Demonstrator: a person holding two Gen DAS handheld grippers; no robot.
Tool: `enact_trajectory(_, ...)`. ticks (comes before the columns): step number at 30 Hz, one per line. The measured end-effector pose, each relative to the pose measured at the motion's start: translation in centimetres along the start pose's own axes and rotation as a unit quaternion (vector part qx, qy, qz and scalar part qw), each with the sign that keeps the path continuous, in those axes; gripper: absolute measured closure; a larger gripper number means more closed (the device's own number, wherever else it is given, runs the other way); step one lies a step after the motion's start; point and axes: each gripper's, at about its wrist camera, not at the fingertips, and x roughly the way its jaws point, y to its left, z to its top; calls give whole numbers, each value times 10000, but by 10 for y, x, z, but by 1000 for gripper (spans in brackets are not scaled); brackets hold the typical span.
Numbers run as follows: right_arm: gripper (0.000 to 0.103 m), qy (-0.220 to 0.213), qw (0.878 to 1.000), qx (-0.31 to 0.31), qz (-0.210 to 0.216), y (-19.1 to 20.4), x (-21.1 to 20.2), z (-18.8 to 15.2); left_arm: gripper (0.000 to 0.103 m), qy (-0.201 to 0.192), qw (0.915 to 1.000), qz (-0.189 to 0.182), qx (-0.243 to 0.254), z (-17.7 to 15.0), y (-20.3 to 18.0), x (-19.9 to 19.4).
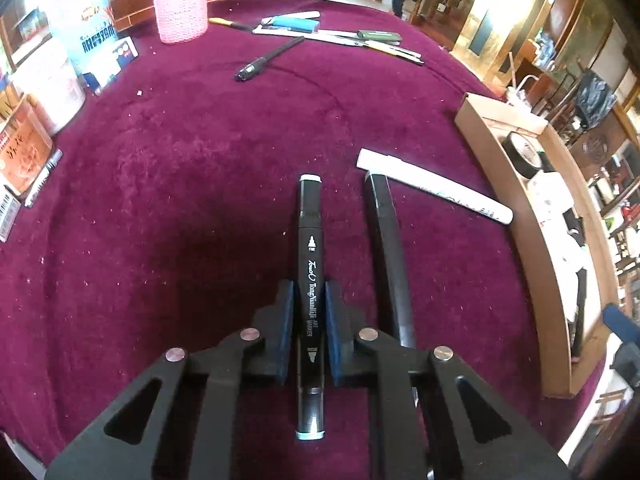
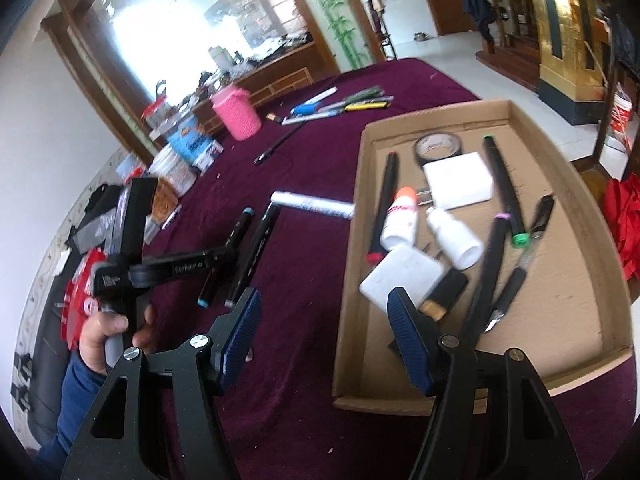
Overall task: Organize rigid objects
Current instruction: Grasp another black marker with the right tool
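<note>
My left gripper (image 1: 310, 294) is shut on a black art marker (image 1: 310, 240) with pale blue caps, gripped around its middle just over the maroon tablecloth. A second black marker (image 1: 390, 256) lies parallel to its right, and a white marker (image 1: 432, 186) lies crosswise beyond it. In the right wrist view a hand holds the left gripper (image 2: 222, 258) on that same marker (image 2: 240, 226). My right gripper (image 2: 324, 312) is open with nothing between its pads, straddling the left wall of the cardboard box (image 2: 436, 122), which holds several markers, white chargers, bottles and a tape roll.
A pink knitted container (image 1: 182, 4), a loose black pen (image 1: 268, 58) and a cluster of pens and markers (image 1: 340, 34) sit at the far side. Tubs and printed boxes (image 1: 48, 76) crowd the left edge. The cardboard box (image 1: 520, 208) borders the right.
</note>
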Motion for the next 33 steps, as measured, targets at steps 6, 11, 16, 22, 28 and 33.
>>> enact_trajectory(6,43,884,9888,-1111,458,52,39,-15,91,73,9994,-90,-315,-22,43,-19)
enact_trajectory(11,43,1516,9655,-1977,761,100,89,-14,91,-53,9977,-366,-575,-30,69,-24)
enact_trajectory(16,43,1977,9568,-1922,927,107,126,-8,91,-151,9978,-431,-476,-31,68,-24)
enact_trajectory(22,43,2420,9379,-2082,1360,110,117,-27,90,-168,9977,-434,-484,-32,69,-25)
enact_trajectory(28,46,2496,9095,-3099,1204,144,102,-69,90,-196,9980,-383,-466,-33,68,-25)
enact_trajectory(33,76,2155,9176,-3265,700,157,108,-77,90,-209,9979,-391,-472,-33,68,-25)
